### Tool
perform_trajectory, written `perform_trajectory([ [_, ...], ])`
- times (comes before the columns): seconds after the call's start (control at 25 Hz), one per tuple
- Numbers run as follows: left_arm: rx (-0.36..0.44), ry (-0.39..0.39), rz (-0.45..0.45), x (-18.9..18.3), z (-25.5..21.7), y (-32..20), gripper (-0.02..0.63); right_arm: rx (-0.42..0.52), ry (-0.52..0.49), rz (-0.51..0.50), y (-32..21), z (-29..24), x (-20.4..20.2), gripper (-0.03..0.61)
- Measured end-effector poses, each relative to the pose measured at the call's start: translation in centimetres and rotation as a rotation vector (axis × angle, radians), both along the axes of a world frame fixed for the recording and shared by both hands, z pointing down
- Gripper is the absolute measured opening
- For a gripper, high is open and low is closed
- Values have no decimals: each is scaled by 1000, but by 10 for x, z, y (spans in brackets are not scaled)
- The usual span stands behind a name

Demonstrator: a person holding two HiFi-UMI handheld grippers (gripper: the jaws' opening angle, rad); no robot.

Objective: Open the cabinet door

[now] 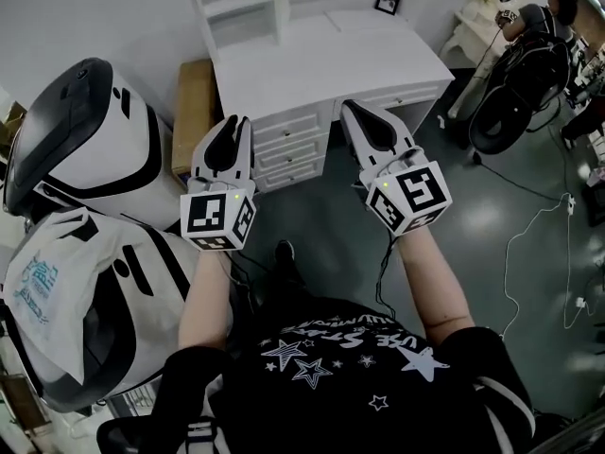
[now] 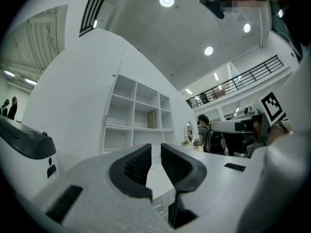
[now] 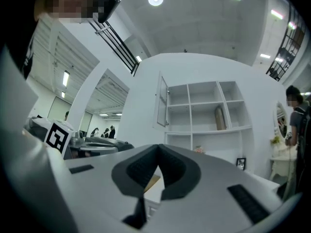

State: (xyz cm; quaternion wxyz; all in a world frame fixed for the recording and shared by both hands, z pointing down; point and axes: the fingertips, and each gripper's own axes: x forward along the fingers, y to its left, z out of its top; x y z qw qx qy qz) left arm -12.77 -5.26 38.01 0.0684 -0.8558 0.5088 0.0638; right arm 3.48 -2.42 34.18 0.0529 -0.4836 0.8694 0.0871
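Note:
A white shelf cabinet (image 1: 232,3) stands at the back of a white desk (image 1: 321,60). In the right gripper view a narrow door panel (image 3: 161,101) hangs at the cabinet's left edge, angled off the open shelves (image 3: 204,110). The shelves (image 2: 136,113) also show in the left gripper view. Both grippers hover side by side above the desk's front drawers (image 1: 288,145), well short of the cabinet. My left gripper (image 1: 230,132) (image 2: 156,152) holds nothing, with a thin slit between its pads. My right gripper (image 1: 357,113) (image 3: 158,152) has its tips touching and is empty.
A large white and black machine (image 1: 90,149) fills the left, with a wooden box (image 1: 194,112) between it and the desk. A picture frame (image 1: 388,0) stands on the desk. At right are a black chair (image 1: 510,112), a person (image 1: 541,12) and cables (image 1: 539,235) on the floor.

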Motion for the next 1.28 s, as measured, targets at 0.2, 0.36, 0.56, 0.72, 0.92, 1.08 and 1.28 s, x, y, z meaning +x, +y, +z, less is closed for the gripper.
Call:
perform_trajectory([
  [0.2, -46, -13, 20, 21, 24, 39, 71, -44, -14, 19, 36, 16, 17, 6],
  [0.36, -73, -10, 24, 31, 42, 64, 56, -67, -4, 22, 57, 30, 22, 6],
  [0.56, -98, -10, 21, 37, 60, 90, 19, -103, -10, 10, 77, 48, 22, 6],
  [0.72, -123, 1, 1, 33, 71, 102, 9, -131, -10, -17, 83, 59, 18, 5],
  [0.92, -139, 23, -41, 22, 79, 111, 9, -141, 7, -55, 83, 61, 11, 5],
  [1.08, -150, 31, -83, 11, 84, 114, 9, -146, 15, -87, 79, 63, 4, 5],
  [1.28, -162, 19, -94, 9, 89, 113, 9, -163, 4, -103, 72, 68, 0, 5],
])
